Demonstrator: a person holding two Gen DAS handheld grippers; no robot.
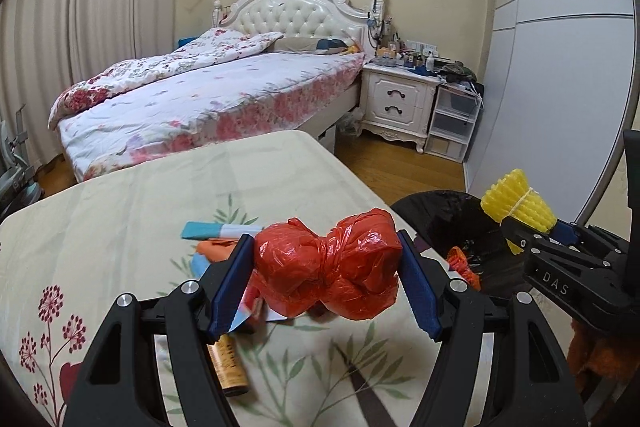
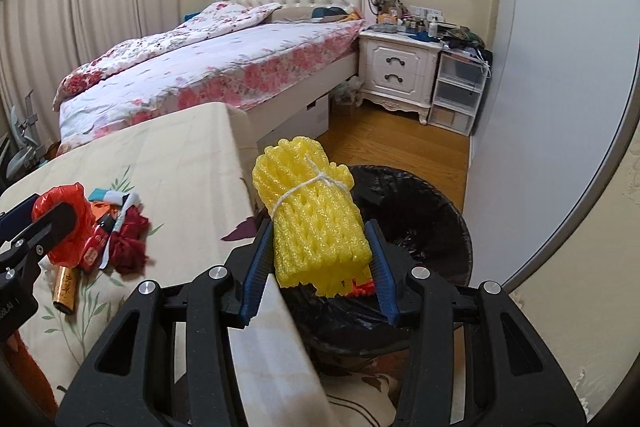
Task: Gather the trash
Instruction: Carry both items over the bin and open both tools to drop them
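Observation:
My left gripper (image 1: 326, 275) is shut on a knotted red plastic bag (image 1: 332, 267) and holds it just above the cloth-covered table (image 1: 120, 211). It also shows in the right wrist view (image 2: 60, 227). My right gripper (image 2: 318, 255) is shut on a yellow foam net bundle (image 2: 316, 211) tied with white string, held over the black-lined trash bin (image 2: 420, 211). The bundle (image 1: 516, 203) and the bin (image 1: 448, 223) also show at the right of the left wrist view. Orange trash (image 1: 462, 263) lies in the bin.
On the table lie a gold tube (image 2: 66, 291), a dark red cloth wad (image 2: 128, 247), a red packet (image 2: 94, 247) and blue-white wrappers (image 1: 216, 231). Behind are a bed (image 1: 208, 95), a white nightstand (image 1: 396, 103), plastic drawers (image 1: 454, 123) and a wardrobe (image 1: 560, 67).

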